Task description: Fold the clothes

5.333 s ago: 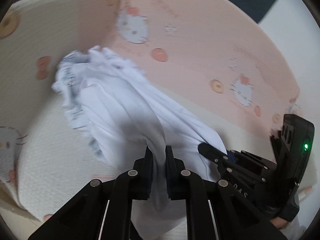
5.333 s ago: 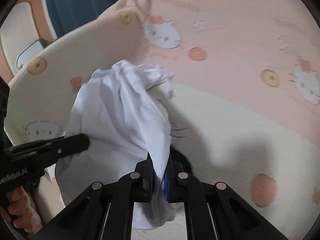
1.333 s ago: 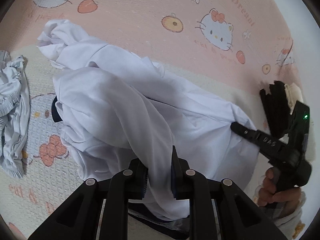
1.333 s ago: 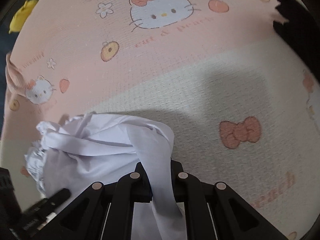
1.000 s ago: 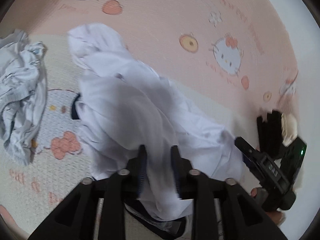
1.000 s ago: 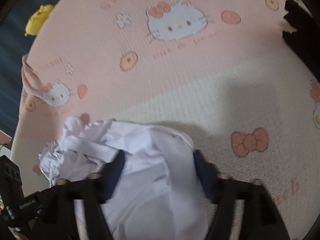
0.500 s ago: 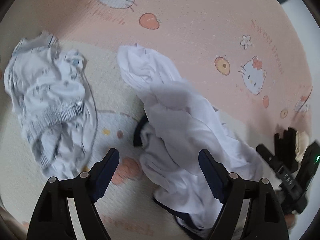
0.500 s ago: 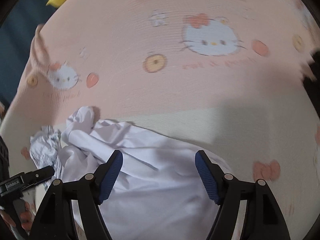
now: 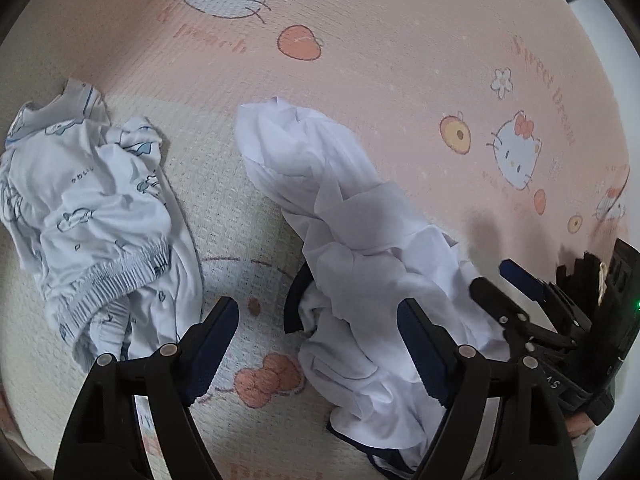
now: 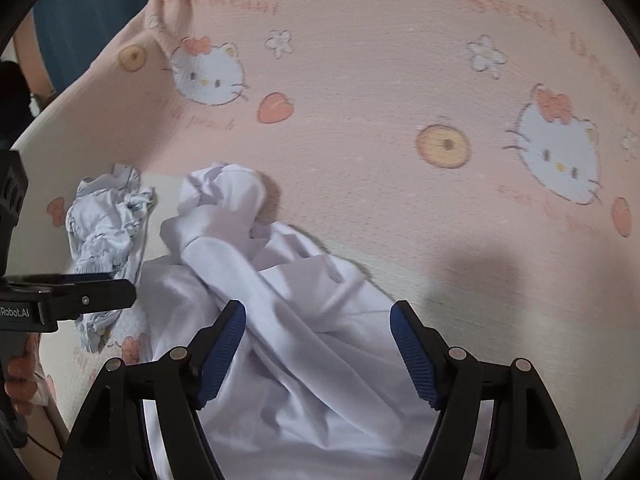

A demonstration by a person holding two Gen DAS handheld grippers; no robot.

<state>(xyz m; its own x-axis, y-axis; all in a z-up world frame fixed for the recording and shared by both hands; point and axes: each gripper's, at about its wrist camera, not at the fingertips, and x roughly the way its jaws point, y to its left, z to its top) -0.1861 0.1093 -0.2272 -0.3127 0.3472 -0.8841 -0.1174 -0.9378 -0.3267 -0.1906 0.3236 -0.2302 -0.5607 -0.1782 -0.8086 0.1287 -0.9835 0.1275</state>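
A crumpled white garment [image 9: 360,256] with dark navy trim lies in a long heap on the pink and cream cartoon-cat blanket [image 9: 400,60]. My left gripper [image 9: 320,344] hangs open above its near end, nothing between the fingers. In the right wrist view the same white garment [image 10: 304,320] spreads under my right gripper [image 10: 318,344], which is also open and empty. The right gripper [image 9: 504,296] shows at the right edge of the left wrist view, beside the heap. The left gripper's finger [image 10: 80,296] shows at the left of the right wrist view.
A second bundle, pale blue printed clothing [image 9: 92,220], lies left of the white garment, also seen as a small pale blue heap [image 10: 108,232] in the right wrist view. A dark blue surface [image 10: 92,8] lies beyond the blanket's far edge. A hand [image 10: 18,376] holds the left gripper.
Both grippers were shut on the white garment and have let it go and opened wide. The garment has dropped into a heap on the blanket, and both grippers have drawn back.
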